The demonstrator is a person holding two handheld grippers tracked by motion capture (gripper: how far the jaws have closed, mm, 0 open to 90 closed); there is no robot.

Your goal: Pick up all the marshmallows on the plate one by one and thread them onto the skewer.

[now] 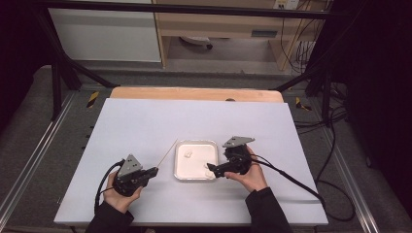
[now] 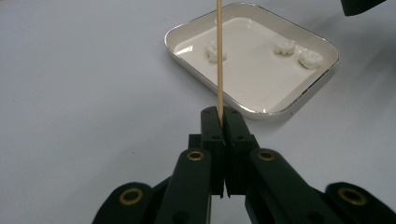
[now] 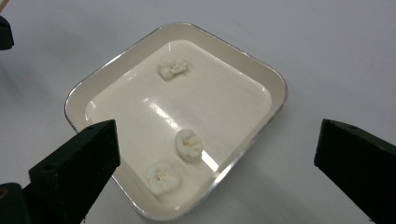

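A shallow white tray (image 1: 194, 169) lies at mid table with three small white lumps in it. In the left gripper view the tray (image 2: 257, 77) holds one lump (image 2: 215, 51) behind the stick and two (image 2: 299, 53) at its far side. My left gripper (image 1: 154, 171) sits to the tray's left, shut on a thin wooden skewer (image 1: 167, 153) that points up toward the tray's far left corner. The jaws (image 2: 223, 116) pinch the skewer (image 2: 218, 56) at its base. My right gripper (image 1: 211, 168) is at the tray's right edge, open (image 3: 217, 140), its jaws wide apart over two lumps (image 3: 189, 144).
The white table top (image 1: 145, 121) has bare room all around the tray. A wooden strip (image 1: 194, 93) runs along its far edge. Cables trail from both grippers toward the near side, and a dark metal frame surrounds the table.
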